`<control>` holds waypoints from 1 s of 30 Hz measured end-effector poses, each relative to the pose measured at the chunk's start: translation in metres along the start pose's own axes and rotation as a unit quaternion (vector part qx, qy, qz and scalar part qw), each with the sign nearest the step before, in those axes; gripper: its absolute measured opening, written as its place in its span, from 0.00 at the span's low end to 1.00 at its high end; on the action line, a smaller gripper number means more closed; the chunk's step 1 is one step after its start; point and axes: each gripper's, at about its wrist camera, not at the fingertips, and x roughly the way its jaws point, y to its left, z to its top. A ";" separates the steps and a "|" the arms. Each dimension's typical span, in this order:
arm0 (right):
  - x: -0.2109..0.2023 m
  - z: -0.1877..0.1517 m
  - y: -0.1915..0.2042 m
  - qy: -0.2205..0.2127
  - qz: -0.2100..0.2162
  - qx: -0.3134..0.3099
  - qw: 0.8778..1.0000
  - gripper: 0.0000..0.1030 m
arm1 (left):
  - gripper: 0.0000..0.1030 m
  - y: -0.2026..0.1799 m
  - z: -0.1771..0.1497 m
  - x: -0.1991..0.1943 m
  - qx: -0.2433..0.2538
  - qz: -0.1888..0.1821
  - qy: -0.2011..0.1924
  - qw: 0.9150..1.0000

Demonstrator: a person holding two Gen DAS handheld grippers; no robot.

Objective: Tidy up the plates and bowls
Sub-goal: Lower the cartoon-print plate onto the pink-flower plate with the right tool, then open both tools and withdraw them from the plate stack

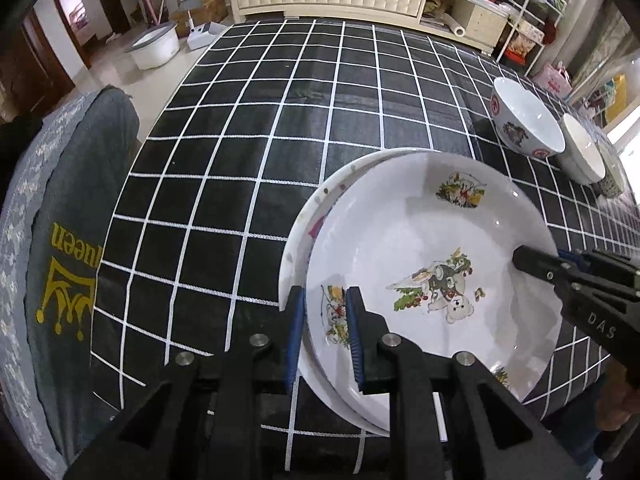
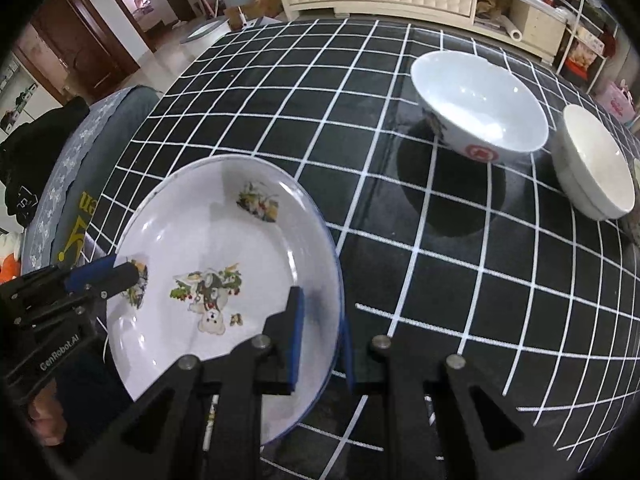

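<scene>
**Two claws on one plate, stack forming at the near table edge**

Left claw [image 1: 325, 332]: clenched on the near-left rim of the printed plate [image 1: 432, 264], one finger inside the dish, the other outside and below. Right claw [image 2: 320, 344]: grasping the opposite rim of the same plate the same way, one pad on the inner face, the other under the edge. A pinch on each side likely keeps a wide, shallow dish level and stops it swinging.

The printed plate sits over a second plate [image 1: 320, 208], whose speckled rim shows as a crescent past the left and far side. The upper one is off-centre toward the right. Cannot tell from either view whether it rests fully on the lower plate or hangs just above it.

Stack is at the near side of the table [image 1: 248, 128], black cloth with white grid.

Bowls grouped apart at the far right: a white bowl with red emblems [image 2: 480, 108], and just beside it a plain cream bowl [image 2: 596, 164]. Looks like two nested, not certain. Judgement: plates in one pile, bowls in another; plate stacking close to done, bowls not yet gathered.
</scene>
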 end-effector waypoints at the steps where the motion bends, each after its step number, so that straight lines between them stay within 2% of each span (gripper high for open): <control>1: -0.001 -0.001 0.002 -0.002 -0.006 -0.006 1.000 0.20 | 0.18 0.000 -0.001 -0.001 -0.002 0.000 0.000 1.000; 5: -0.005 -0.003 0.004 -0.006 -0.013 -0.013 1.000 0.21 | 0.20 -0.001 -0.005 -0.007 -0.002 0.004 -0.003 1.000; 8: -0.009 -0.006 0.004 -0.008 -0.017 -0.010 1.000 0.21 | 0.29 0.000 -0.008 -0.014 -0.004 0.013 -0.007 1.000; 14: -0.023 -0.012 0.002 -0.017 -0.010 -0.004 1.000 0.21 | 0.29 0.002 -0.013 -0.029 -0.010 0.017 -0.019 1.000; 20: -0.046 -0.019 0.001 -0.031 -0.022 -0.001 0.999 0.23 | 0.29 -0.009 -0.020 -0.048 0.001 0.010 -0.034 0.999; 21: -0.050 -0.020 0.001 -0.035 -0.021 0.001 0.999 0.23 | 0.32 -0.011 -0.020 -0.051 0.003 0.009 -0.036 0.999; 30: -0.095 -0.035 -0.016 -0.076 -0.031 0.014 0.997 0.42 | 0.34 -0.046 -0.023 -0.079 0.037 -0.010 -0.064 0.997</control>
